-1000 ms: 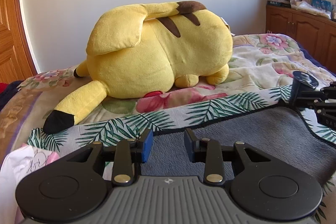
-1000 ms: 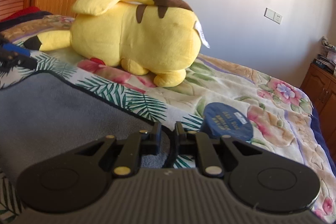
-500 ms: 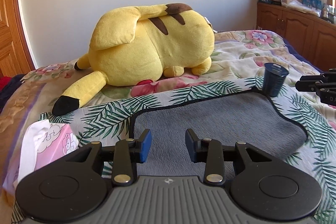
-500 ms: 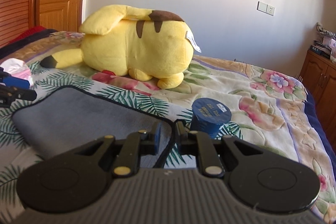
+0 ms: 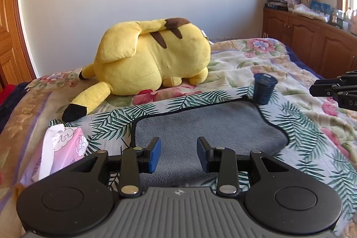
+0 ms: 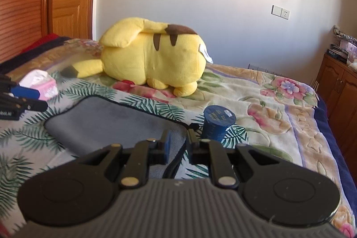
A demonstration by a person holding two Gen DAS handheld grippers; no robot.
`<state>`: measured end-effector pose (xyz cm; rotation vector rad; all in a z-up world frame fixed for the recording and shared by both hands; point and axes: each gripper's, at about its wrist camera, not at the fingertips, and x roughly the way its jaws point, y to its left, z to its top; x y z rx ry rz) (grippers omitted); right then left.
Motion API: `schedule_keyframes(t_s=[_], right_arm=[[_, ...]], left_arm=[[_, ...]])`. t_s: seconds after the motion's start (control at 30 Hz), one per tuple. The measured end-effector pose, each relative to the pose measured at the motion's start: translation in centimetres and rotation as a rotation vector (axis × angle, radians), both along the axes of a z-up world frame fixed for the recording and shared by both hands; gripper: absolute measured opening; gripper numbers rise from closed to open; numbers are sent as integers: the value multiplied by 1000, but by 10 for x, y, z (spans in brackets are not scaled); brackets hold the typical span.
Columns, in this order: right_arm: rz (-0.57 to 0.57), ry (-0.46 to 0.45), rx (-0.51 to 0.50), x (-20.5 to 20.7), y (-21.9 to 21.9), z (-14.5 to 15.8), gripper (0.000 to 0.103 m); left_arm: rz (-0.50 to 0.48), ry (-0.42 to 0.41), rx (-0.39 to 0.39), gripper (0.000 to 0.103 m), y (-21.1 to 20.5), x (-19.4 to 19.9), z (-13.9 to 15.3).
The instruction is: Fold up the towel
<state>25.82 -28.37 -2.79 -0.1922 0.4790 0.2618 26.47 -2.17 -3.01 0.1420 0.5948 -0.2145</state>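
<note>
The towel lies on the bed, its grey side (image 5: 209, 126) folded over the palm-leaf printed side (image 5: 296, 124); it also shows in the right wrist view (image 6: 100, 122). My left gripper (image 5: 178, 154) is open and empty, raised over the towel's near left part. My right gripper (image 6: 177, 144) has its jaws apart by a narrow gap, with the towel's dark-edged corner (image 6: 174, 162) hanging between them; whether they still pinch it I cannot tell. The right gripper shows at the right edge of the left wrist view (image 5: 334, 90).
A big yellow plush toy (image 5: 151, 61) lies behind the towel. A dark blue cup (image 5: 264, 90) stands at the towel's far right corner. A pink tissue pack (image 5: 64, 146) lies to the left. Wooden cabinets (image 5: 312, 37) line the right wall.
Both grippers have pulled back and risen, so more of the bed shows. The right gripper's jaws have parted a little around the towel corner. The grey fold now lies flat.
</note>
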Motion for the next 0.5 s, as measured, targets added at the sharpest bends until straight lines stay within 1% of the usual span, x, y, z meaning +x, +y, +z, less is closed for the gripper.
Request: schedule_keyframes(t_s=[0.3, 0.4, 0.43, 0.5], right_arm=[[-5, 5, 36, -38, -1, 31, 16], [-9, 4, 56, -52, -1, 42, 18], [-11, 1, 58, -56, 0, 46, 29], [-12, -20, 65, -65, 1, 56, 45]], left_arm=[[-9, 1, -4, 15, 1, -43, 30], [10, -8, -36, 15, 7, -57, 44], [15, -11, -47, 15, 9, -62, 49], [22, -25, -49, 15, 11, -71, 60]])
